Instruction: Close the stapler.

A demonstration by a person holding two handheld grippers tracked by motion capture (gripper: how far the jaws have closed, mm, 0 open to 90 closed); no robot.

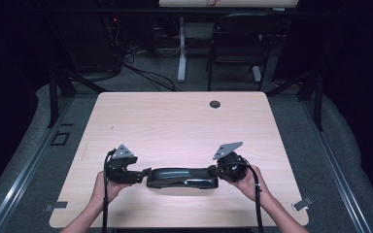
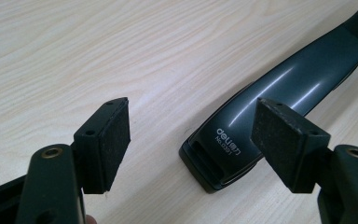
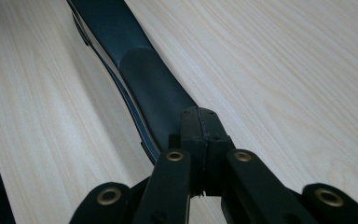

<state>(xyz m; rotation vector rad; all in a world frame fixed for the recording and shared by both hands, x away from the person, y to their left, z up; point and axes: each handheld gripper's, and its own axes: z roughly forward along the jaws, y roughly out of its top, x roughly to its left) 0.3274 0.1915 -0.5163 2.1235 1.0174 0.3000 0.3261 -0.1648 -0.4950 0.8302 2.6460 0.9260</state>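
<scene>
Wood-grain table (image 1: 175, 121), dark room.

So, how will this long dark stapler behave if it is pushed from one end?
The stapler looks stiff and probably heavy. Its glossy shell may be slippery. Lying flat on the table, it should slide or pivot, not roll.

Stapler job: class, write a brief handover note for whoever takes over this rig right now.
Left gripper: open, jaws either side of the stapler's labelled end, pads not touching it.
Right gripper: shut, jaws pressed together, tip resting on or just over the stapler's other end; contact is unclear.
Stapler: lies flat along the near edge of the table, between the two grippers.
Done: both grippers brought to the stapler's ends.
Left: probably close the left gripper on the labelled end to steady it, then work the arm.
</scene>
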